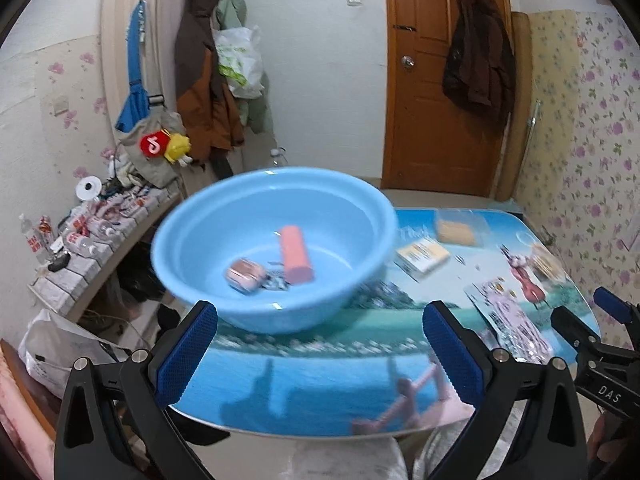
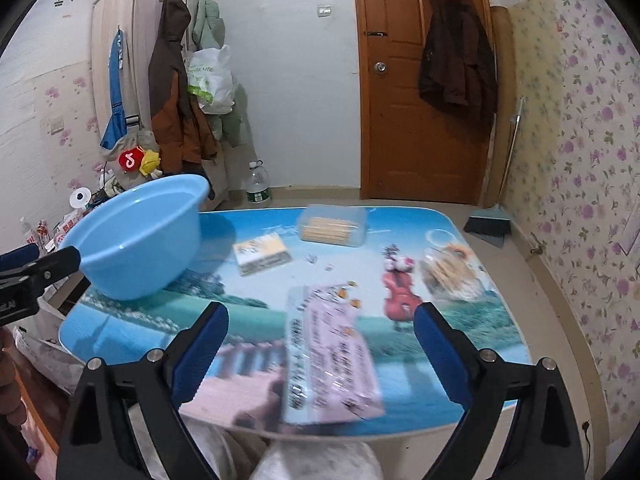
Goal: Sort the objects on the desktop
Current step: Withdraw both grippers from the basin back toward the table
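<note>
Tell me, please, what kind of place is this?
Most likely a room in a home: coats hang by a wardrobe, floral wallpaper covers the walls, and a blue basin stands on a small picture-printed table.

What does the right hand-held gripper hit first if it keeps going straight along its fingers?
Probably the pink packet lying flat on the table, right between the open right hand-held gripper's fingers. Depth is uncertain in the blurred fisheye view.
</note>
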